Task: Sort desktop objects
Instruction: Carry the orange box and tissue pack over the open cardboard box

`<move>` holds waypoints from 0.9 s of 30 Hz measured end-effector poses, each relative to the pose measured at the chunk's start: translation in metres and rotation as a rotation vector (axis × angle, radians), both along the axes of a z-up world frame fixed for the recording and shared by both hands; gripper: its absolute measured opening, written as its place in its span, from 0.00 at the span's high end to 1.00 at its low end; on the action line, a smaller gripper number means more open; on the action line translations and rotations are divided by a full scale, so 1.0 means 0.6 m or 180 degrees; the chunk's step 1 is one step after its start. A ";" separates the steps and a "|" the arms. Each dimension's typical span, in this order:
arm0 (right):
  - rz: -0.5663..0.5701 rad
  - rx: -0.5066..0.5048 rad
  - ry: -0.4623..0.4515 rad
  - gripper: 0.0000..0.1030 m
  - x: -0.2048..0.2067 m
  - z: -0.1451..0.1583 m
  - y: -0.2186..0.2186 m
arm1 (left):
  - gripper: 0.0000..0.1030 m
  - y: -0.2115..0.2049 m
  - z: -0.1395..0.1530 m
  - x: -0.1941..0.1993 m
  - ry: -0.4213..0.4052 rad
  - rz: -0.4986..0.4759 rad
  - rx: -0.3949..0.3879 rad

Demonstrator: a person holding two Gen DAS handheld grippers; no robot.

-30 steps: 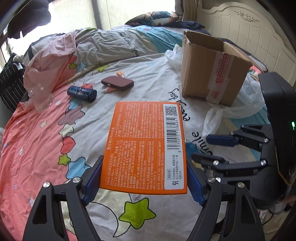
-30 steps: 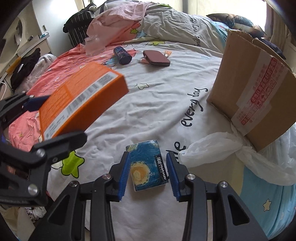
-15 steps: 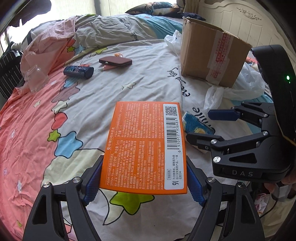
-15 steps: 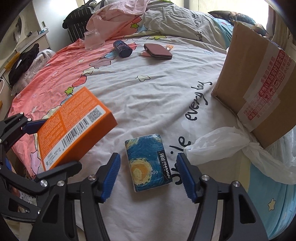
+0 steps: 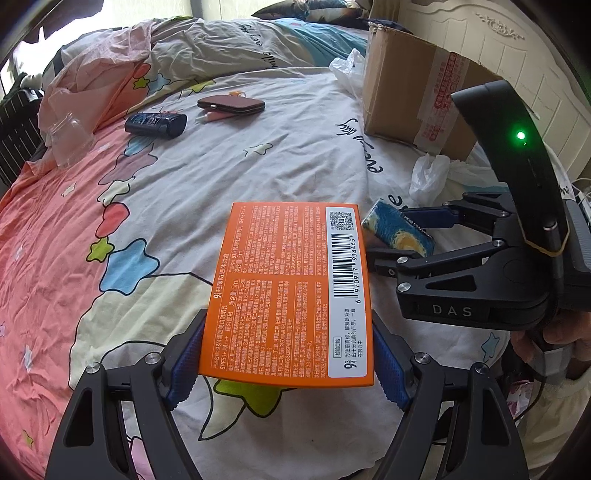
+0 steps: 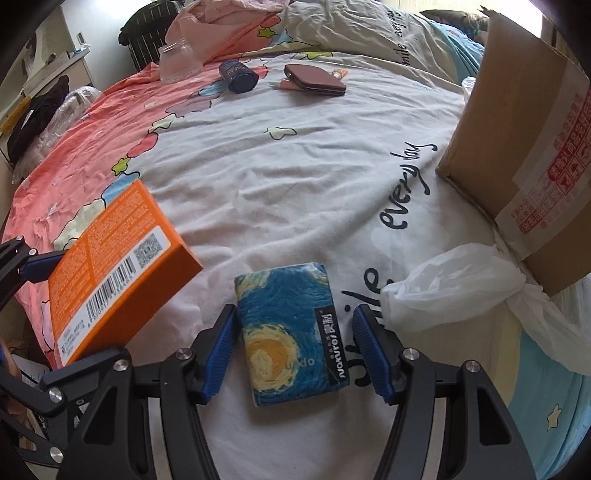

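Both grippers have been lowered toward the bedspread point(image 6: 295, 155); the right gripper's point(image 6: 295, 350) jaws were lately widened.

One tissue pack point(image 6: 291, 332) lies flat between those parted jaws, unpressed; one orange box point(image 5: 291, 291) is clamped in the left gripper point(image 5: 288, 354), left of the pack; one cardboard box point(image 6: 524, 147) stands far right.

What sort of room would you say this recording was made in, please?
Almost certainly a bedroom: the things lie on a bed with a star-print duvet, a carved white headboard stands behind, and pillows sit at the far end.
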State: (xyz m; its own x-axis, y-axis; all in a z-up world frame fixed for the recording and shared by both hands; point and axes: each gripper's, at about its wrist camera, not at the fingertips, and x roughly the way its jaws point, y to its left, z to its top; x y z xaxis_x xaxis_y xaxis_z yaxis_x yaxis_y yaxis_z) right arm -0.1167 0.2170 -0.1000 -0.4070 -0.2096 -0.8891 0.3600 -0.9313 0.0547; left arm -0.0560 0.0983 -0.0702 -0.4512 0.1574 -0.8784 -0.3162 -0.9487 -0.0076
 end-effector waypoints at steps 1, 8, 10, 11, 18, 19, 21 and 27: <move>0.0001 0.0016 0.0010 0.42 0.001 -0.001 -0.002 | 0.21 -0.002 -0.003 -0.001 -0.0010 0.0011 -0.0002; 0.0064 0.0134 0.0104 0.56 0.010 0.001 -0.014 | 0.21 -0.003 -0.010 0.000 -0.0038 -0.0012 0.0028; 0.0093 0.0103 0.0112 0.57 0.014 0.009 -0.015 | 0.21 -0.003 -0.009 0.001 -0.0035 -0.0016 0.0030; 0.0108 0.0092 0.0126 0.57 0.016 0.013 -0.014 | 0.21 -0.003 -0.009 0.001 -0.0033 -0.0018 0.0030; 0.0116 0.0034 0.0290 0.57 0.026 0.057 -0.010 | 0.21 -0.006 0.003 0.003 0.0020 -0.0016 0.0033; 0.0111 0.0036 0.0317 0.57 0.027 0.063 -0.009 | 0.21 -0.006 0.005 0.003 0.0029 -0.0018 0.0030; 0.0094 0.0031 0.0365 0.57 0.029 0.075 -0.006 | 0.21 -0.005 0.011 0.003 0.0048 -0.0018 0.0022; 0.0052 0.0049 0.0534 0.57 0.031 0.119 0.007 | 0.21 0.012 0.031 -0.001 0.0108 -0.0084 -0.0036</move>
State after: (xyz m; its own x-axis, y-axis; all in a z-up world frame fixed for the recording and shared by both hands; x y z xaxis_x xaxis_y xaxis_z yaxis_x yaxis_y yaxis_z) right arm -0.0982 0.2211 -0.0284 -0.5467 -0.2042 -0.8120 0.3780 -0.9256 -0.0218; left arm -0.0563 0.1055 -0.0514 -0.4766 0.1597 -0.8645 -0.3410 -0.9400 0.0144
